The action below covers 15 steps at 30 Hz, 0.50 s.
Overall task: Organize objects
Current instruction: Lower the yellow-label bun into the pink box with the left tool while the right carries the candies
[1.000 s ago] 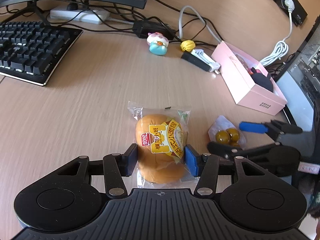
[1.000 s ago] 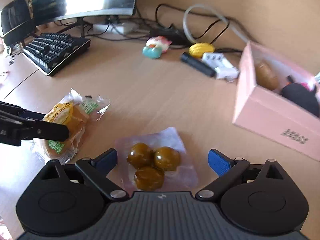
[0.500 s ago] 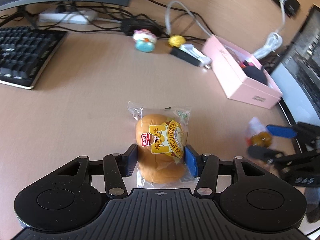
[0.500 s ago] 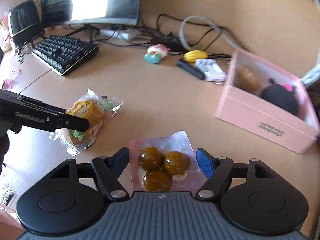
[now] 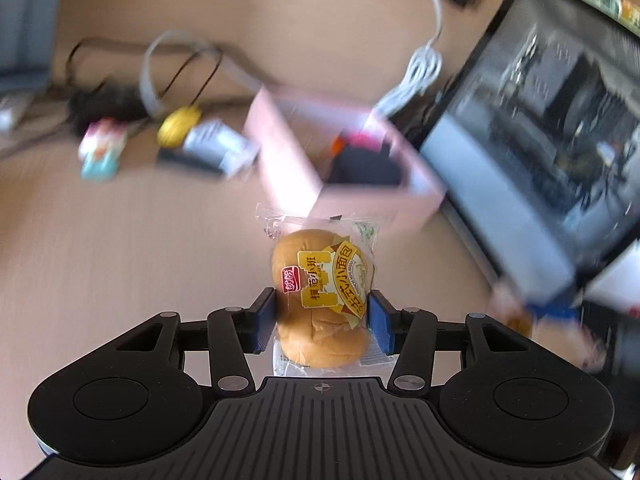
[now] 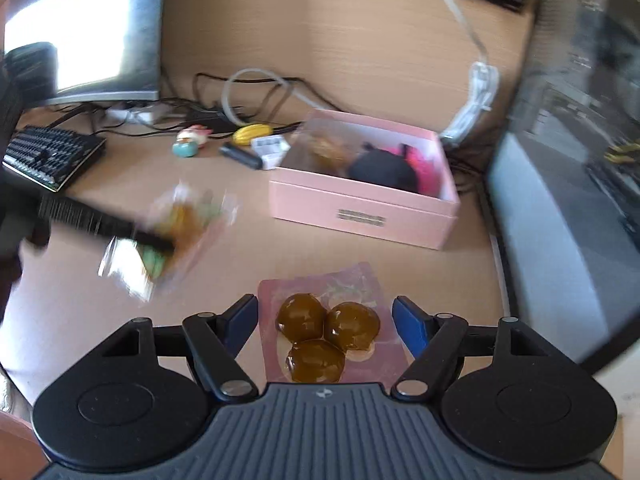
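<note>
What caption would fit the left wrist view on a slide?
Left tongs clamp a wrapped bun before the open pink box.

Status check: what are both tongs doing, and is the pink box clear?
Left tongs shut on bread bun. Right tongs shut on pouch of brown balls. Pink box ahead, lid off, partly filled by black toy. Nothing between tongs and box.

Golden-orange bun (image 5: 320,320) under yellow-and-red label, glossy brown balls (image 6: 326,334) in pinkish pouch, pale pink box (image 6: 362,216), blue claw pads (image 5: 380,320)
</note>
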{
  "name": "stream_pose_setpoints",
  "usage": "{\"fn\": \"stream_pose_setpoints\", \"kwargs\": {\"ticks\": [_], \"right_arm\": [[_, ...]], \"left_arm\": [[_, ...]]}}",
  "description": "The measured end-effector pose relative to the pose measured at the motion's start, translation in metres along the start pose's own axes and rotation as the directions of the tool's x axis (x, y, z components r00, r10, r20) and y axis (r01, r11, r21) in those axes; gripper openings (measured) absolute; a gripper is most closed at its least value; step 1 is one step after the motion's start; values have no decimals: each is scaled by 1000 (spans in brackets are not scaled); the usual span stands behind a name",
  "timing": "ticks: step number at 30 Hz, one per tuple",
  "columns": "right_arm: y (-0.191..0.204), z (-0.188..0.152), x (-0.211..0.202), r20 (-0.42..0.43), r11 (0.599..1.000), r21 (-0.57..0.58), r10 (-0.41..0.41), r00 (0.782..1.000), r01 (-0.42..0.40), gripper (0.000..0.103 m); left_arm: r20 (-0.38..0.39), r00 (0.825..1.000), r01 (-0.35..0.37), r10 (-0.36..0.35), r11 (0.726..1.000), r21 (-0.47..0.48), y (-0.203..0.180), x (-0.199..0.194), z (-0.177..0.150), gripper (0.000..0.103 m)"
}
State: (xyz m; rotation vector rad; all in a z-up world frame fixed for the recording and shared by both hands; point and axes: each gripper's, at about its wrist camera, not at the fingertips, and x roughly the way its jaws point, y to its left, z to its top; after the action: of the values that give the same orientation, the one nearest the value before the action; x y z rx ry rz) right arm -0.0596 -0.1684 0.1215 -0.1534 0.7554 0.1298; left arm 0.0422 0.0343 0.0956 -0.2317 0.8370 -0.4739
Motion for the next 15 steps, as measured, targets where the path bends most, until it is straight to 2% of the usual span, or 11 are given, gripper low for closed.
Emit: {"fn": "stream_pose_setpoints", "kwargs": {"ticks": [4, 6, 9, 11, 13, 15], "right_arm": [[-17, -8, -12, 24, 998, 57, -27, 999, 26, 74], [-25, -13, -15, 35, 996, 88, -33, 999, 30, 74], [-35, -18, -14, 42, 992, 120, -28, 999, 23, 74], [-38, -20, -12, 44, 991, 134, -32, 999, 26, 74], [-42, -22, -10, 46, 988, 150, -36, 998, 29, 74], [-46, -24, -8, 47, 985, 170, -33, 998, 25, 74]], "left_arm": [[96, 995, 15, -17, 1000, 18, -28, 24, 49, 53], [129, 991, 19, -18, 1000, -13, -39, 48, 71, 54], [105, 994, 29, -17, 993, -113, -37, 88, 92, 54], [49, 999, -3, 12, 987, -162, -32, 119, 100, 54], [-4, 997, -78, 79, 981, -179, -26, 144, 105, 54], [-7, 994, -105, 105, 982, -156, -22, 160, 108, 54]]}}
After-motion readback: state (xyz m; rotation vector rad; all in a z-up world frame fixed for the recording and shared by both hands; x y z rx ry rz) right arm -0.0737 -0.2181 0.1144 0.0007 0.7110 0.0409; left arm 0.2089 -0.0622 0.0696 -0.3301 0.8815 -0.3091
